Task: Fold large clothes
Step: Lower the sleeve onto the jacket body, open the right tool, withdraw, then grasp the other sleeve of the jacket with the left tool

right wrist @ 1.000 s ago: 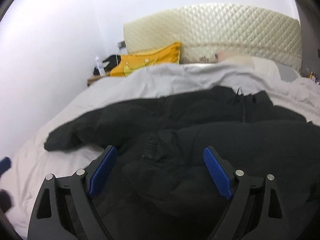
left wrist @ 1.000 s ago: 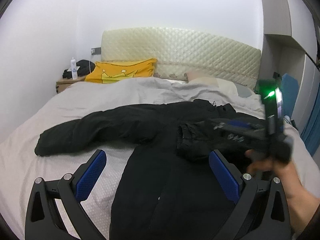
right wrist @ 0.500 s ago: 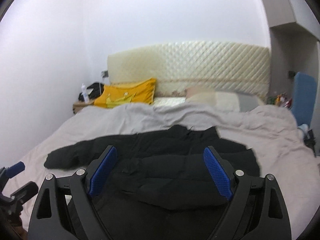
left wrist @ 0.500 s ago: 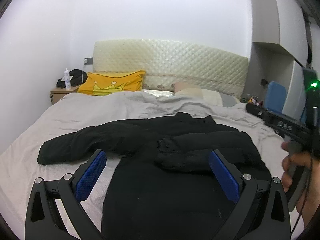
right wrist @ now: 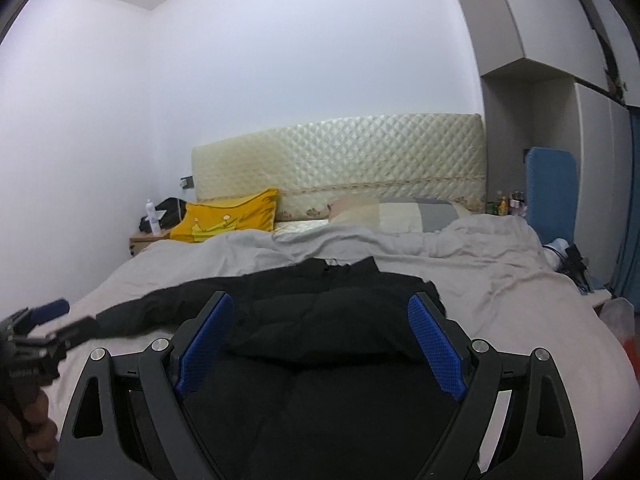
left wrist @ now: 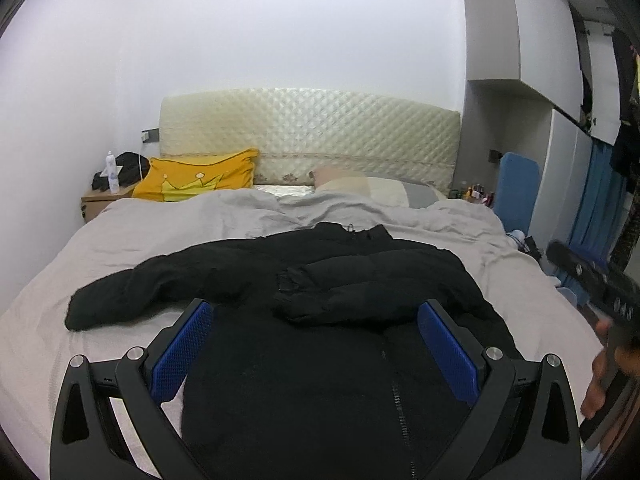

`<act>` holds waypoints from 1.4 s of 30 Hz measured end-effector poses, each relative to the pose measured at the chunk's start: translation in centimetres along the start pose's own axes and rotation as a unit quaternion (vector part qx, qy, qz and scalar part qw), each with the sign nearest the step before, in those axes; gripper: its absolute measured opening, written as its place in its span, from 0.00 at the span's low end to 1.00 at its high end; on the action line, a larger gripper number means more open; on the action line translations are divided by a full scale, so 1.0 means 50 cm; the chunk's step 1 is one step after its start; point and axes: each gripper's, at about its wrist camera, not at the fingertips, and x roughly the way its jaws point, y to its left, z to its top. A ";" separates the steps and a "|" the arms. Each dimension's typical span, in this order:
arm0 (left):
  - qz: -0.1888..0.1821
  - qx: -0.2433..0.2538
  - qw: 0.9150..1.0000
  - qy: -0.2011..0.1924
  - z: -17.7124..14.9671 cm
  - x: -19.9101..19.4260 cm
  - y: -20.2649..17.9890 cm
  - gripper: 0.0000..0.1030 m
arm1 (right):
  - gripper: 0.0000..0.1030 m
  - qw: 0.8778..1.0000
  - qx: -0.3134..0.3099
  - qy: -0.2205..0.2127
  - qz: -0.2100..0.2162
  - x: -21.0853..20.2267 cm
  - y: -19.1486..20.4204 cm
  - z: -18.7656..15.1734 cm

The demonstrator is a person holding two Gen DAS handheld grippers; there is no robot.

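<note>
Black jacket (left wrist: 328,344) on bed (left wrist: 120,240): one sleeve folded in.
Left gripper (left wrist: 316,344) and right gripper (right wrist: 320,344) both agape, empty; outstretched sleeve (left wrist: 140,292) likely next.

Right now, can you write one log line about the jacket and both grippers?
jacket: flat on bed, one sleeve folded across chest, other out | left gripper: open, empty | right gripper: open, empty

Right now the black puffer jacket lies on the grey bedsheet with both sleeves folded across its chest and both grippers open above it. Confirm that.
Not quite: only one sleeve is folded across the chest of the black puffer jacket. The other sleeve stretches out flat on the grey bedsheet, as the left wrist view shows. The left gripper and right gripper are open above it.
</note>
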 end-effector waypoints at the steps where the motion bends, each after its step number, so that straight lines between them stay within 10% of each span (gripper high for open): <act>1: -0.001 0.000 1.000 0.001 -0.007 0.004 -0.005 1.00 | 0.87 1.000 0.000 0.000 -0.002 -0.005 -0.006 -0.014; 42: -0.044 -0.036 0.997 0.043 -0.053 0.086 0.016 1.00 | 1.00 0.998 0.003 0.015 -0.058 -0.070 -0.064 -0.171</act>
